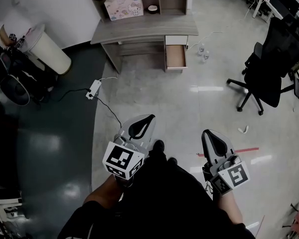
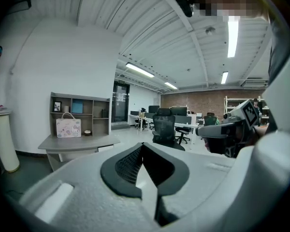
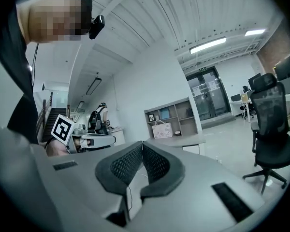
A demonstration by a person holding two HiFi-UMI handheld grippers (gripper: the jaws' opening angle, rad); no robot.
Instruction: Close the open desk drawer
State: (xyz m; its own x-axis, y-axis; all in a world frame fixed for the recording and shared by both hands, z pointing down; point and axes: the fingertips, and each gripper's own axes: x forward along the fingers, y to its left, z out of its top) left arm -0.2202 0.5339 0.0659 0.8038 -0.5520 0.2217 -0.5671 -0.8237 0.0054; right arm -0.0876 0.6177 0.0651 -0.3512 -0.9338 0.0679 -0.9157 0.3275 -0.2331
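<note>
Your left gripper (image 1: 149, 117) and right gripper (image 1: 206, 133) are both closed tight, holding nothing. The open drawer (image 1: 176, 55) sticks out of the desk (image 1: 139, 30), well ahead across the floor. A chair (image 1: 269, 66) stands to the right and a power strip (image 1: 94, 89) lies to the left.

Head view steeply down, 2 gripper views level — all 3 toward the distant desk (image 1: 139, 31)
</note>
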